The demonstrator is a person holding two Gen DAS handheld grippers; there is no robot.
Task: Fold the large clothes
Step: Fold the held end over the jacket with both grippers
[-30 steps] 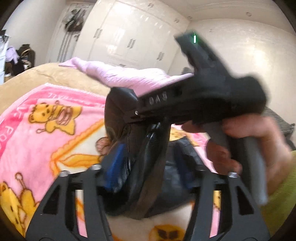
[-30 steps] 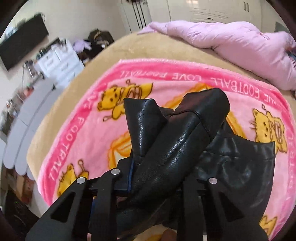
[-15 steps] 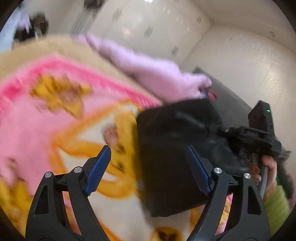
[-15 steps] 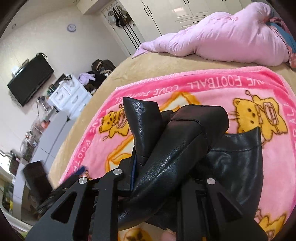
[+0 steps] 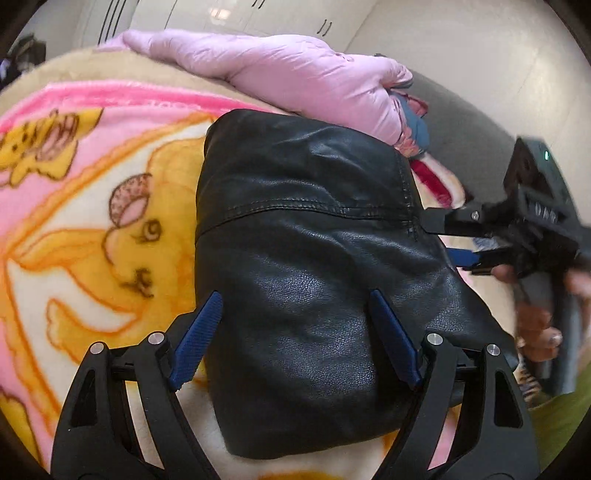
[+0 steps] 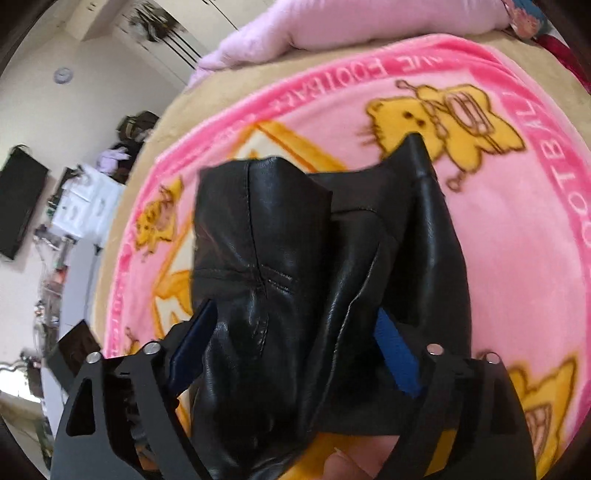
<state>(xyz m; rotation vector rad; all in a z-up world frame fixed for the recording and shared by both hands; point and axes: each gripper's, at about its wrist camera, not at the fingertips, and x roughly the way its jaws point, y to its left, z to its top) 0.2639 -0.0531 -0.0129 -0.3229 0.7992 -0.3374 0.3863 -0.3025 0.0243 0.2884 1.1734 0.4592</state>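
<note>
Jacket: black leather jacket (image 5: pixel 314 280) is seen folded into a compact bundle, lying on the pink cartoon blanket (image 5: pixel 92 206) that is spread over the bed (image 6: pixel 192 103).
Left hand-held gripper: the left hand-held gripper (image 5: pixel 295 332) is held just above the near part of the bundle; its blue pads (image 5: pixel 197 332) are spread wide apart and nothing is gripped between them.
Right hand-held gripper: the right hand-held gripper (image 6: pixel 295 354) is seen with its jaws parted; bunched leather is straddled by the blue pads (image 6: pixel 397 354), and no squeeze on it can be made out. In the left wrist view this gripper (image 5: pixel 439 240) is placed at the bundle's right edge, its tips touching the leather.
Bedding: a pale pink duvet (image 5: pixel 288 70) is heaped beyond the blanket, near the white wardrobe doors (image 5: pixel 229 14).
Room: a dark screen (image 6: pixel 18 203) is mounted on the far wall.
</note>
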